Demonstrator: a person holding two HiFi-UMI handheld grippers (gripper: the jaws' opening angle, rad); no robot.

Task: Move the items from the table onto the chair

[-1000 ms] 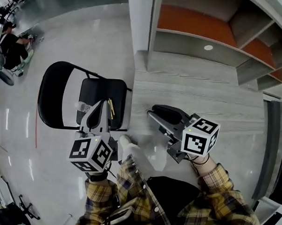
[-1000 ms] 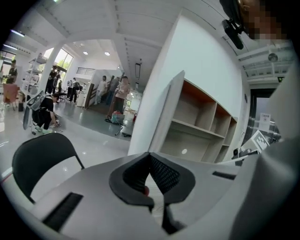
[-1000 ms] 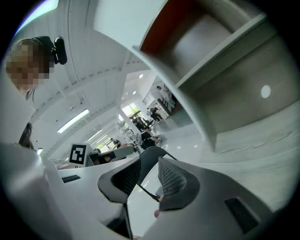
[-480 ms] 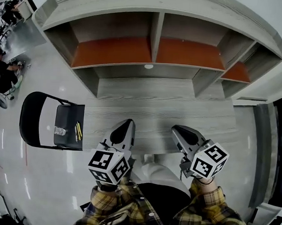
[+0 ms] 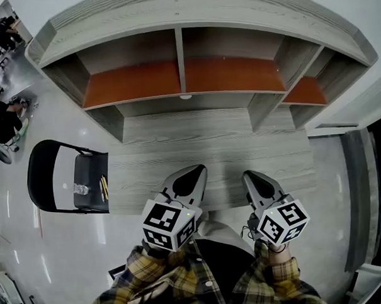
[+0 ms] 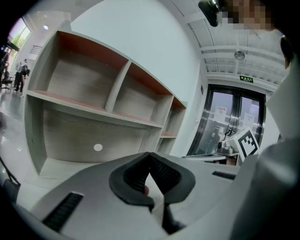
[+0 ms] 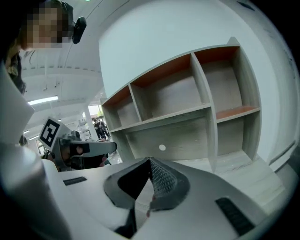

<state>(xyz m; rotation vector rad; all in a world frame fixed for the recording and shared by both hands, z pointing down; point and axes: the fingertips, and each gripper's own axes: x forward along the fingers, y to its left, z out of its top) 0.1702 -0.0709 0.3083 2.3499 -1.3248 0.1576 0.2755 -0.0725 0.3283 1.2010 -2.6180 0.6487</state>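
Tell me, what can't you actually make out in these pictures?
1. Small clear item and thin yellow stick on the black folding chair: too small in the head view to identify; the gripper views miss the chair.
2. Grey wooden table, near edge: hidden in the head view under the left gripper, right gripper and yellow checked sleeves.

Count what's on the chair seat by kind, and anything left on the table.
Bottle: 1
Yellow stick: 1 seen, maybe more; too small to split
Left on table: 0 in view
Total: 2, both on the chair
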